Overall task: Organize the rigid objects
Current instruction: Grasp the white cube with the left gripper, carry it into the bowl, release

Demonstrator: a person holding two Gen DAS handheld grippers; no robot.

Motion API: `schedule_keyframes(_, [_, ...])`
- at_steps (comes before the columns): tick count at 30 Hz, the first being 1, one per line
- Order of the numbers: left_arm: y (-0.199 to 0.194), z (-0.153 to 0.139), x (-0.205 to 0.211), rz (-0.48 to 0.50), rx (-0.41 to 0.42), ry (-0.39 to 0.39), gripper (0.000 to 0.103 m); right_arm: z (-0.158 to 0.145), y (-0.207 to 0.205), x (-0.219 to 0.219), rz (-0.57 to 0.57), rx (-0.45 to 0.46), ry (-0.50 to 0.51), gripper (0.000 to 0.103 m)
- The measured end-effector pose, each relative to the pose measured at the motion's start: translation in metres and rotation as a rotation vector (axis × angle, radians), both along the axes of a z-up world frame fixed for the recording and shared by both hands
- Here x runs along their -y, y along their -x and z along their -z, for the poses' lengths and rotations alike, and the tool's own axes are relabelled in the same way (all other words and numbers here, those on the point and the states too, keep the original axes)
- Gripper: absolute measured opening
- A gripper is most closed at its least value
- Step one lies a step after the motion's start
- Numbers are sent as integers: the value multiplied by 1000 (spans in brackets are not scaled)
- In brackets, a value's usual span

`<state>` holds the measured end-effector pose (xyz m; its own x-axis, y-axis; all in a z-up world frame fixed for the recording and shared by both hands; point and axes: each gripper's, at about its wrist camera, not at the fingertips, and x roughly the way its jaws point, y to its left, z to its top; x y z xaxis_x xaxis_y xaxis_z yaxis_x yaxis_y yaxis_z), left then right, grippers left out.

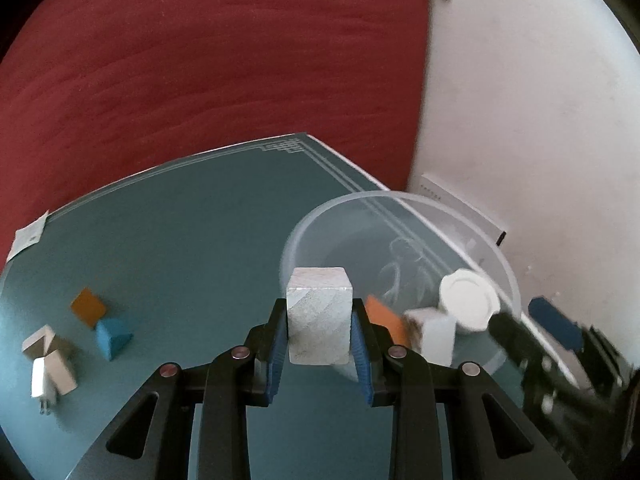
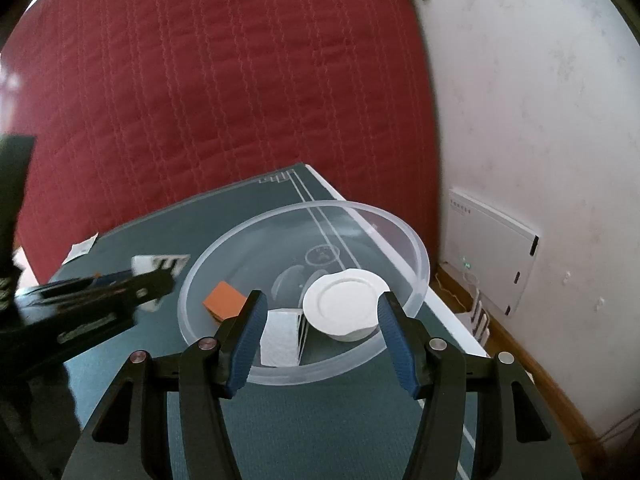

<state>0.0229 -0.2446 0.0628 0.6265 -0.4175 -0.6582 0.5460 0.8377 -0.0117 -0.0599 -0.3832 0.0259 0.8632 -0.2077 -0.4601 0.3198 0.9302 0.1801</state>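
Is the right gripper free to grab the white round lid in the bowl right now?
Probably yes: the right gripper is open and empty just above the clear bowl, the white round lid lies uncovered between its fingers, and nothing blocks a straight descent.

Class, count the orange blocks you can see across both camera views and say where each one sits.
2. One orange block lies inside the clear plastic bowl; the other orange block rests on the teal table, beside a blue wedge block. Others may be hidden.
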Motion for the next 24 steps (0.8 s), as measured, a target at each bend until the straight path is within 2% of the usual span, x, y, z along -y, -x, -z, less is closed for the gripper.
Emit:
schedule_keyframes(2, [-9,-1,9,8,-5,14,32,0,0,0,-2,0,-2,59])
schedule_keyframes(4, [-10,0,12,5,0,22,39,1,-1,0,-3,2,-5,59])
schedule_keyframes(6, [-10,1,13,13,-1,32,69,0,1,2,-1,5,-7,59])
schedule_keyframes(7, [-9,0,11,8,11,38,72,0,2,2,-1,7,-8,59])
schedule_keyframes(10, [-7,-2,3,-10,33,32,76,0,2,3,0,8,-12,59])
schedule_keyframes(15, [-8,-6,-18,-100,57,34,93,-1,4,1,1,12,-9,59])
schedule_keyframes(24, [-5,-9,-51,-212,107,17,102,-2,4,1,13,17,-13,61])
